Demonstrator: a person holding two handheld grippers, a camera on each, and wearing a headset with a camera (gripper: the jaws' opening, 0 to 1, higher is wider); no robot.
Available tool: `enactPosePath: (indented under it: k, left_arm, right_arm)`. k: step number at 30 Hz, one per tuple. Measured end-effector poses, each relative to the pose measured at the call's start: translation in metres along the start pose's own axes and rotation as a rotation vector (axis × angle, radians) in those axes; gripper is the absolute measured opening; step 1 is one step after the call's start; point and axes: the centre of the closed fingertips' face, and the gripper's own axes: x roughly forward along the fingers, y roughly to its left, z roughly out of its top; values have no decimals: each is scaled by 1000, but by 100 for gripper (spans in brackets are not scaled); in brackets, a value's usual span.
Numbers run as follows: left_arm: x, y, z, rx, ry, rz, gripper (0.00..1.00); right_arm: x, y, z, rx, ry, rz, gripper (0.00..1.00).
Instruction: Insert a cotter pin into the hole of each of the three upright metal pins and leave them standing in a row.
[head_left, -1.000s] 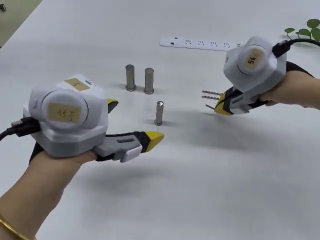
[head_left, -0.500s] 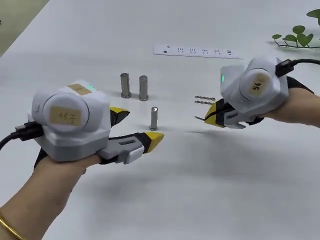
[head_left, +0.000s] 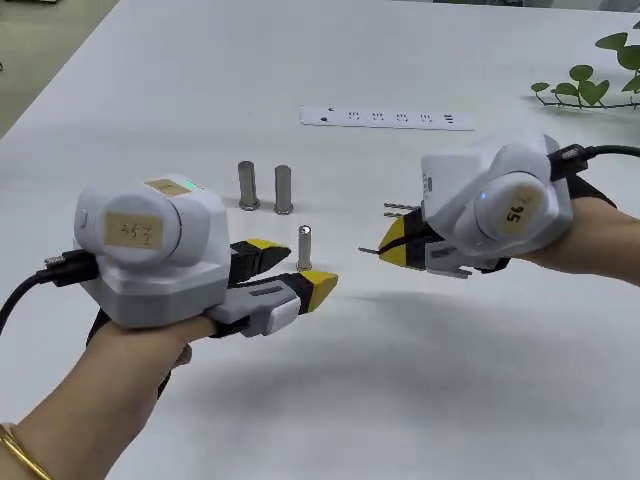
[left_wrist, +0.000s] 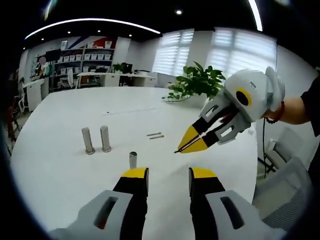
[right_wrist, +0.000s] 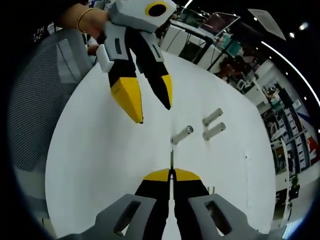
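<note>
Yellow-tipped right hand-held gripper (head_left: 388, 246) clamps cotter pin (head_left: 369, 250) (levelled at metal pin (head_left: 304, 240)); left hand-held gripper (left_wrist: 168, 175) agape.

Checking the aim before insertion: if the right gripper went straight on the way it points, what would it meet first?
Probably the nearest metal pin: in the right gripper view the cotter pin, clamped in the right gripper, points toward it. Depth and height are hard to judge.

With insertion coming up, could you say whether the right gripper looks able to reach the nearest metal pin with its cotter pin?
Probably yes: nothing stands between the cotter pin in the right gripper and the nearest metal pin; the left gripper is beside it.
</note>
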Motion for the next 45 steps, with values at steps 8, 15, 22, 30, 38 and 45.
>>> enactPosePath:
  k: [8, 15, 22, 30, 38, 45]
  left_arm:
    - [1, -11, 6, -96, -31, -52, 21]
    - [1, -19, 13, -160, -78, -89, 14]
    - [-1, -21, 19, -192, -113, -97, 7]
    - [-1, -17, 21, -223, -145, -88, 0]
    - [-1, -17, 20, -254, -151, -92, 0]
    - [1, -16, 20, -312, -152, -100, 0]
  right_arm:
    - [-5, 5, 19, -61, -44, -3, 0]
    - [-12, 7, 30, -85, -75, -15, 0]
    - [-17, 7, 42, -98, -107, -23, 0]
    - [-18, 9, 49, -101, -126, -25, 0]
    - [-18, 8, 51, -95, -134, -36, 0]
    - [-19, 7, 52, -95, -138, -39, 0]
